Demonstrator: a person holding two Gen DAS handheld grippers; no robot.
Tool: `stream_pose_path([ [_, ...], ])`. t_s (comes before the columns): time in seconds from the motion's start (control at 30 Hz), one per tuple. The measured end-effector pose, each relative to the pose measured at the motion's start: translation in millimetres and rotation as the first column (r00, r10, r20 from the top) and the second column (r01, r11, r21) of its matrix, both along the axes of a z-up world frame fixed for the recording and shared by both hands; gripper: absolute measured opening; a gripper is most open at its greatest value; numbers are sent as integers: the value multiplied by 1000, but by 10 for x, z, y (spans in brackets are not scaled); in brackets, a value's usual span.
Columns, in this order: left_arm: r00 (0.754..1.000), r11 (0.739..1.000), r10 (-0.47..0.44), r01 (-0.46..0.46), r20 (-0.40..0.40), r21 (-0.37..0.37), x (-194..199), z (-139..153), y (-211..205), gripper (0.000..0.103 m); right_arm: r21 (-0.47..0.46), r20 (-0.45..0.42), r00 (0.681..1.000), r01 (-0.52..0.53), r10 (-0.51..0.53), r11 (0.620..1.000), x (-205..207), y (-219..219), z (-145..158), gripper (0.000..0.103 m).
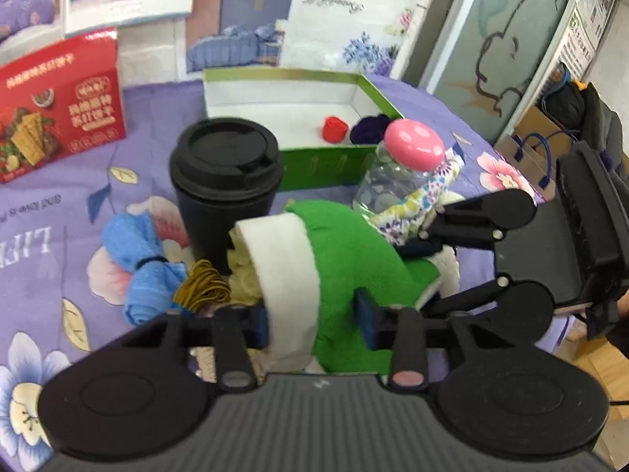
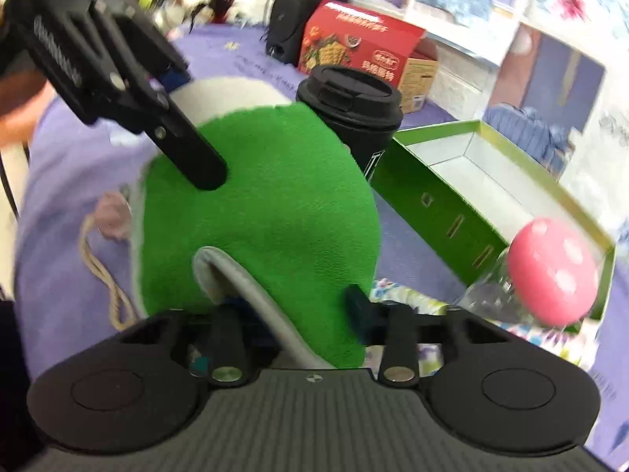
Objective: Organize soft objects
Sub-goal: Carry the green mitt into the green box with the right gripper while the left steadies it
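A green plush slipper [image 1: 354, 251] with a white fleece cuff [image 1: 291, 275] is held over the purple floral cloth. My left gripper [image 1: 314, 320] is shut on its cuff end. My right gripper [image 1: 428, 267] comes in from the right and is shut on the other end. In the right wrist view the slipper [image 2: 267, 204] fills the middle, pinched in the right gripper [image 2: 304, 314], and the left gripper [image 2: 188, 118] grips its far end. Behind stands an open green box [image 1: 283, 74] holding a red soft ball [image 1: 335, 129] and a dark purple one [image 1: 368, 128].
A black lidded cup [image 1: 224, 181] stands just behind the slipper. A clear bottle with a pink cap [image 1: 412, 143], wrapped in floral fabric [image 1: 416, 204], leans by the box. A blue towel [image 1: 145, 259] and a mustard cord bundle [image 1: 204, 287] lie left. A red carton [image 1: 59, 106] stands far left.
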State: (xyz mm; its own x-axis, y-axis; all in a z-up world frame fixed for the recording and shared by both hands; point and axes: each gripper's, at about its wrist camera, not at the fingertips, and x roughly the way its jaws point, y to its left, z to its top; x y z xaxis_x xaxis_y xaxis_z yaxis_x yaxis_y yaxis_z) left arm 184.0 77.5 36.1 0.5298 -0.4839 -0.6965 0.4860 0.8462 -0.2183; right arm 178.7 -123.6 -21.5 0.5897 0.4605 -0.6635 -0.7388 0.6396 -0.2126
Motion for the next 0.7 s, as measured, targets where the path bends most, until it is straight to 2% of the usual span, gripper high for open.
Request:
stream_pose_path([
  [0.07,1000,1000,-5,5,23,-12,-78,75,19,27,-7,38,999,3,-3,1000,-128,8,49,11],
  [0.13,999,1000,-1,2,52,-22,-136,169,16,26,14,51,999,0,-1,1000,-221,1,125,10],
  [0.17,998,999,-7,9,67,-31,-156,224,4,20,14,57,998,9,-10,1000,-239,0,158,10],
  [0.27,993,996,-37,46,110,-82,-172,409,-51,19,22,150,988,40,-43,999,-322,-11,280,10],
  [0.4,979,995,-43,59,199,-75,-120,643,-191,19,81,268,954,114,-132,990,-261,-85,507,10],
  [0.57,958,998,-25,42,286,-56,301,950,-377,19,115,361,911,171,-201,979,112,-214,852,10],
  [0.67,947,999,-8,19,320,-31,782,1069,-507,19,73,340,918,192,-206,979,612,-235,1038,10],
  [0.7,947,1000,7,-4,322,-10,975,1073,-556,19,52,316,926,199,-205,979,803,-230,1066,14],
])
